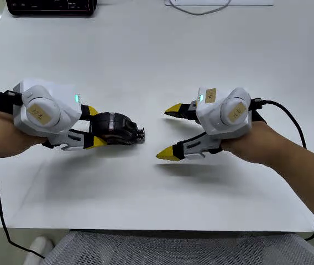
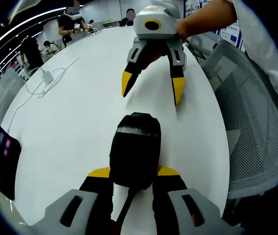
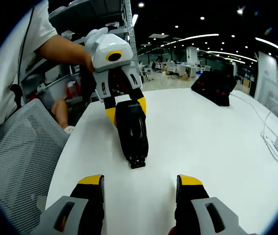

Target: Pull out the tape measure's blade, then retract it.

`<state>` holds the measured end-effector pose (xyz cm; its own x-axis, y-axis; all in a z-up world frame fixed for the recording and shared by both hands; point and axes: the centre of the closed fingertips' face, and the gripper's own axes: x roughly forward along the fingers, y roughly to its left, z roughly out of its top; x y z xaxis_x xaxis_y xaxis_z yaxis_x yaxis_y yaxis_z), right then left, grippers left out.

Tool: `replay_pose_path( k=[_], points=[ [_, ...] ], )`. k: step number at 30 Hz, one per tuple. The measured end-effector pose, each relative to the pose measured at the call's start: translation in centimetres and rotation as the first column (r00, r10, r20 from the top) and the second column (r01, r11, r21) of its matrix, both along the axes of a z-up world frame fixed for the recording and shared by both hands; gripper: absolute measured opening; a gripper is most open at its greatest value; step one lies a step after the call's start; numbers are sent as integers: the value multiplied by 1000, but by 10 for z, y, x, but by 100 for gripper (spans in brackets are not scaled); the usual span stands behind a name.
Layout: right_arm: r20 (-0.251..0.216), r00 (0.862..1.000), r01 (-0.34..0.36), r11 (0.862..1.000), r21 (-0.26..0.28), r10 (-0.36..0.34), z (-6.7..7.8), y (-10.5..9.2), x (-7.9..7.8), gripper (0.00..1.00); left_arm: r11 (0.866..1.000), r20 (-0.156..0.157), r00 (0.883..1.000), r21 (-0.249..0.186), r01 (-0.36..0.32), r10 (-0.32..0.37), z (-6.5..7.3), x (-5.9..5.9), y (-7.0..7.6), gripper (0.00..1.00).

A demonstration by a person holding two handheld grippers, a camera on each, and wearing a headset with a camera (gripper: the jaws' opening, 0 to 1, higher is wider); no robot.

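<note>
1. My left claw (image 1: 95, 127) is clamped on the black tape measure (image 1: 115, 128), with its yellow tips pinching the rear half of the case. The case rests on the white counter (image 1: 146, 55), left of the counter's middle and well in from the front edge. No blade is out yet.
2. The blade's hook tab (image 1: 141, 134) points toward my right claw (image 1: 171, 131). That claw is spread wide, holds nothing, and sits near the tab without touching it.
3. First risk: the tab is small and sits low against the counter. If I close the right claw too high or short of it, the tips will meet on air or nip the nose of the case instead.
4. Second risk: the left grip covers only the back of the case. A hard pull could drag the case out of the tips or swing it sideways.
5. Third risk: pulling off the case's line could buckle the blade.
6. Fourth risk: on the return, letting go of the tab all at once would probably let the spring snap the blade home and jolt the case. I judge a guided return safer.
</note>
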<state>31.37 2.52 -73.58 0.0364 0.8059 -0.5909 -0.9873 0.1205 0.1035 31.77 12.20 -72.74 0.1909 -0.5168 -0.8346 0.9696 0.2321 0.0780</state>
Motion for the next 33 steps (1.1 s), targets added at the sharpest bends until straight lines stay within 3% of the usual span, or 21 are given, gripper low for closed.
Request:
replay_pose_path(
  k=[33],
  points=[
    [22, 997, -73, 997, 14, 73, -15, 34, -1, 32, 1000, -14, 1000, -5, -20, 20, -1, 1, 1, 25]
  ],
)
